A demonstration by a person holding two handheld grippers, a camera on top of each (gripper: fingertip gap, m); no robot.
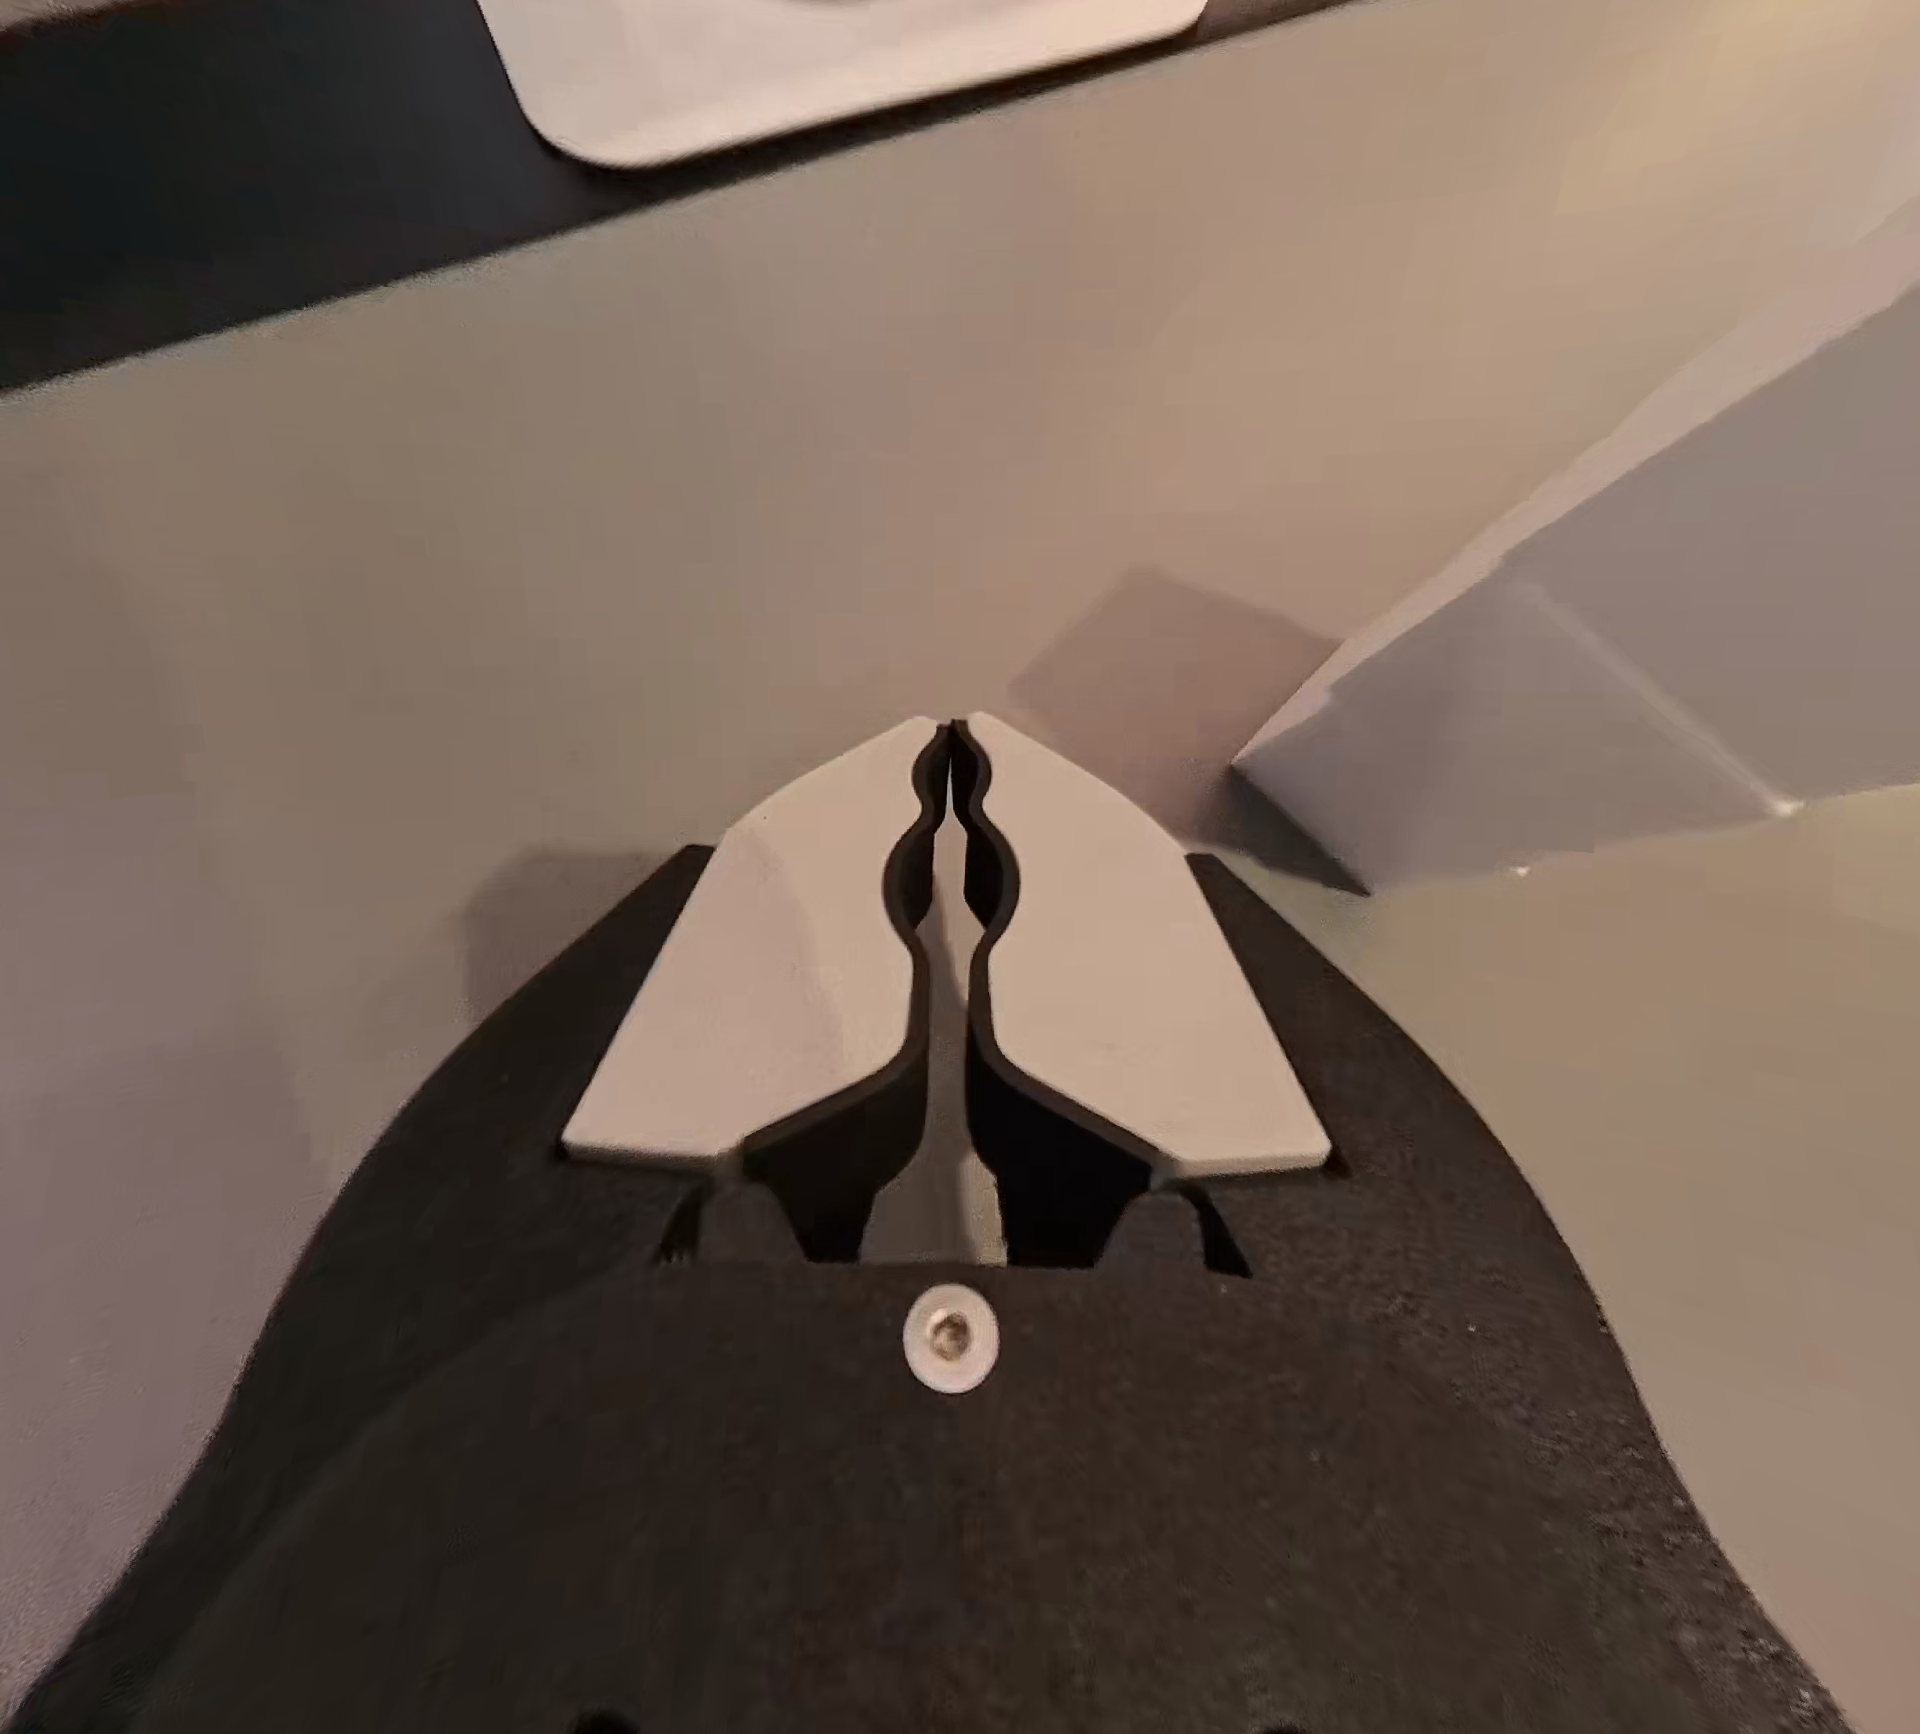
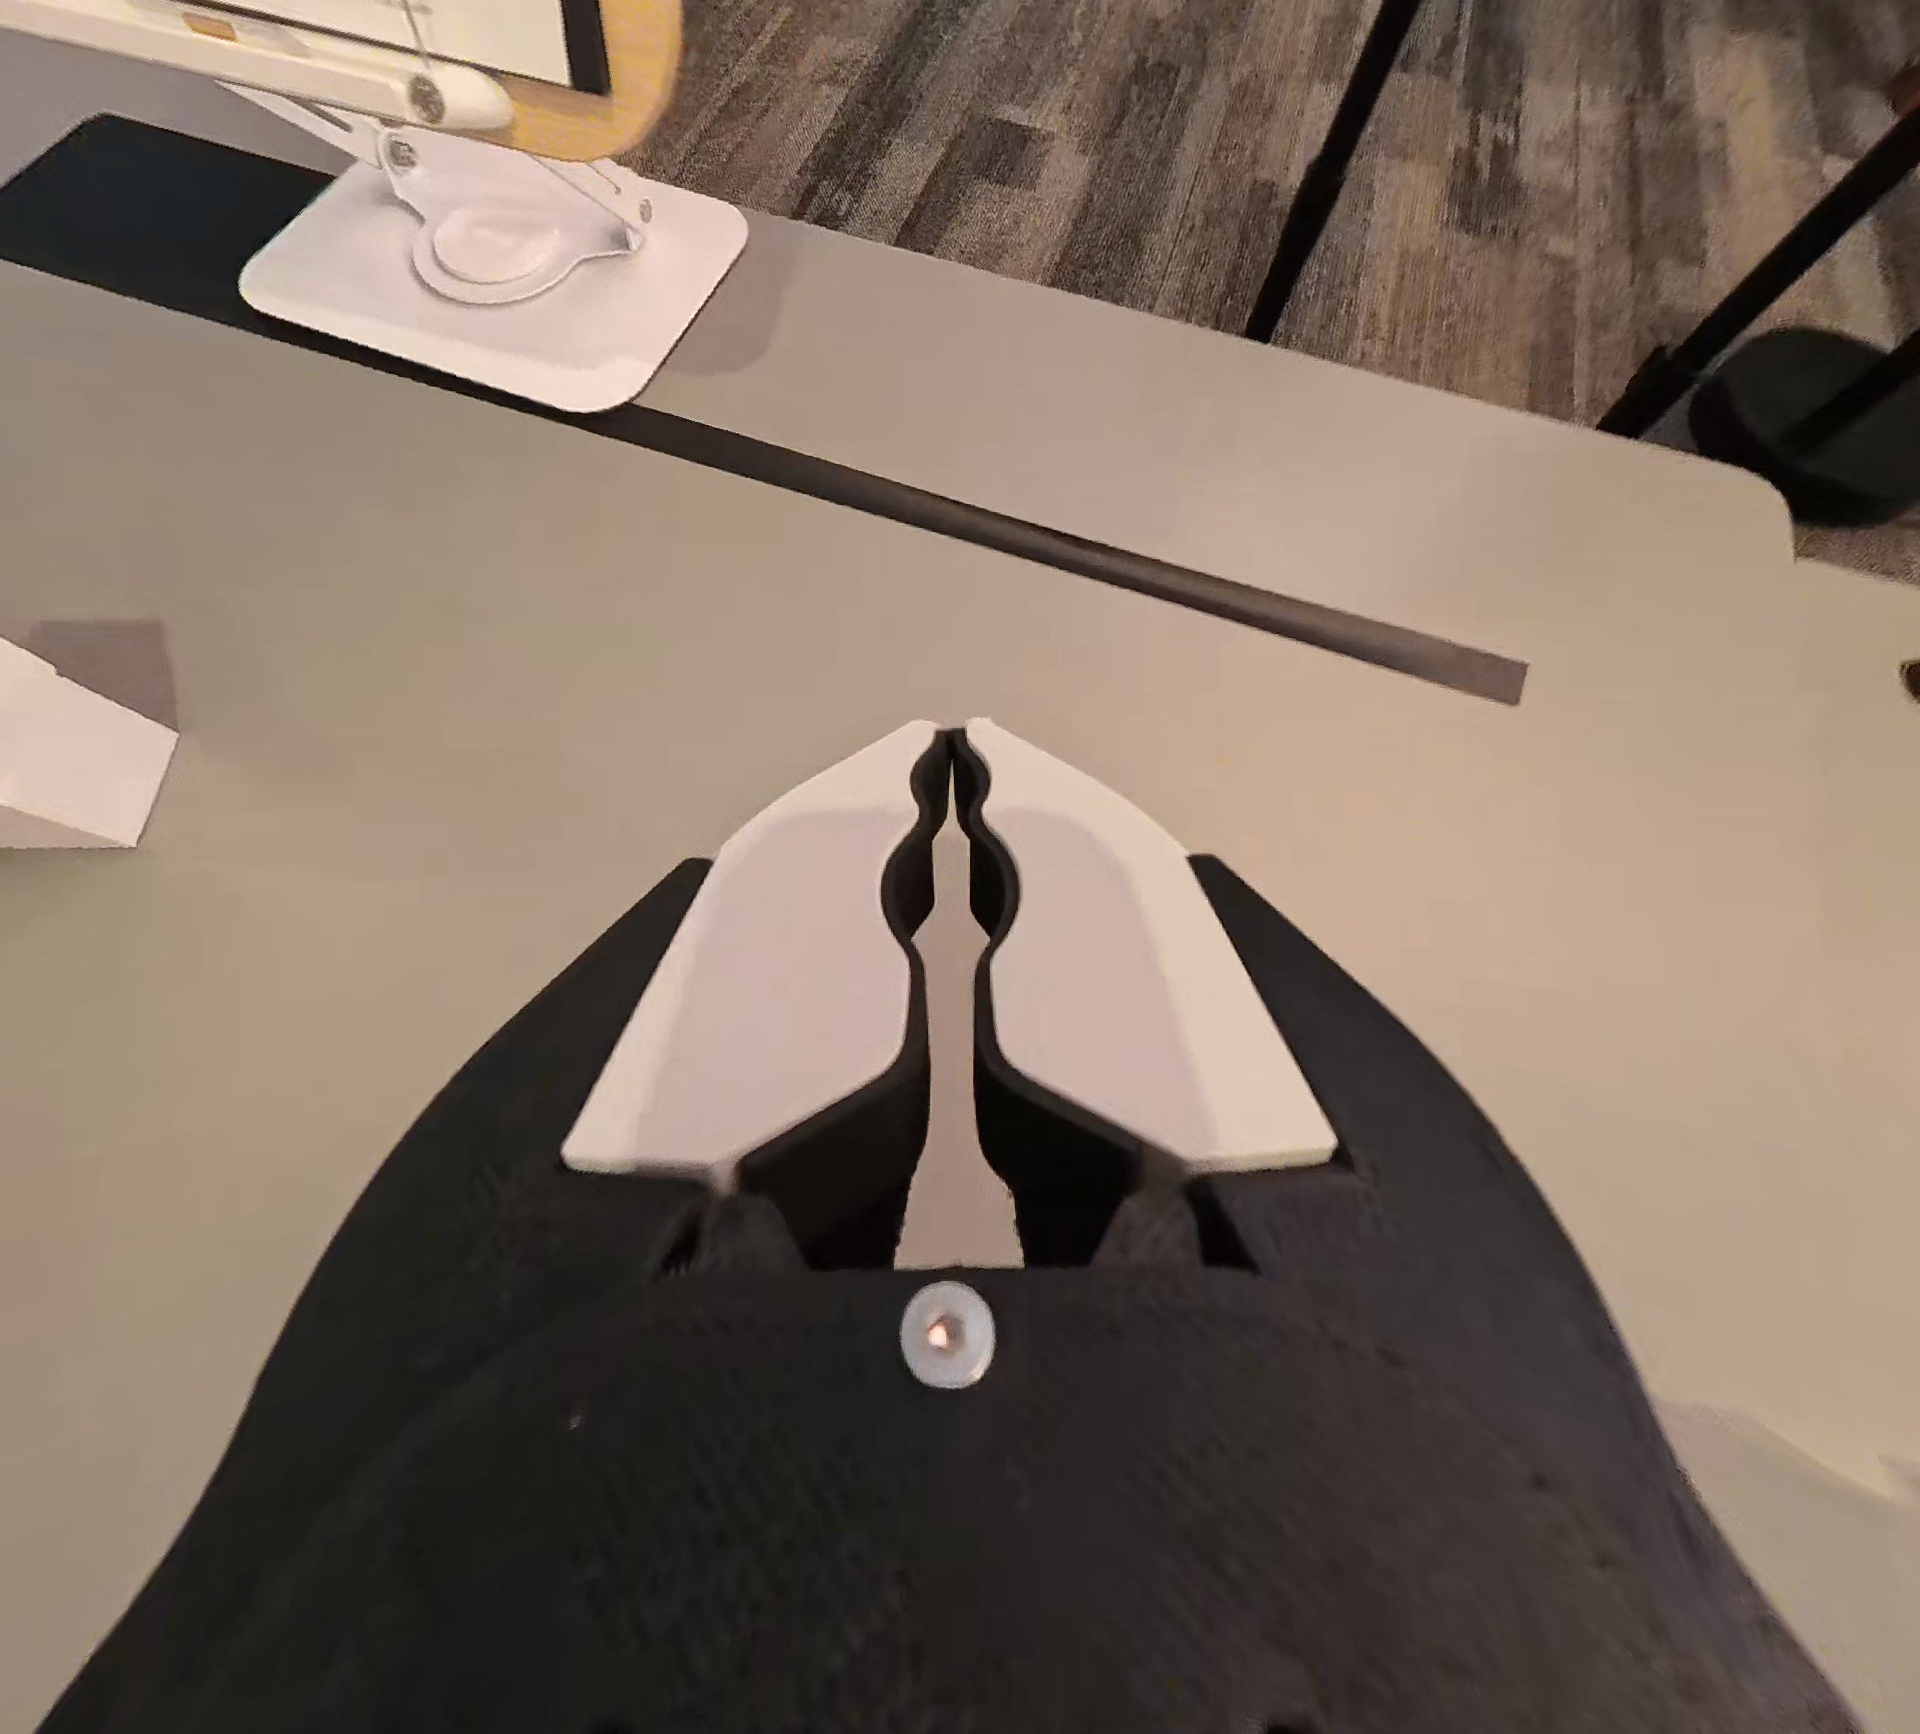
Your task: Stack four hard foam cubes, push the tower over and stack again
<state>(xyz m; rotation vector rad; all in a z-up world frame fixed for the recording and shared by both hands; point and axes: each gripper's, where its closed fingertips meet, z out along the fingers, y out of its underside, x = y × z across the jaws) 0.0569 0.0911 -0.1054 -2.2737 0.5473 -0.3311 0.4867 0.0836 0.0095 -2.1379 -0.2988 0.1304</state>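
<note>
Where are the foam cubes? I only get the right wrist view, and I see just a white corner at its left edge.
Observer: In the left wrist view, white foam cubes lie to the right of the left gripper, at least two of them touching.
Operator: Is the left gripper holding one?
Observer: No, its fingers are closed together on nothing.
Operator: Are the cubes stacked upright?
Observer: I cannot tell; the left wrist view cuts them off at its right edge.
</note>
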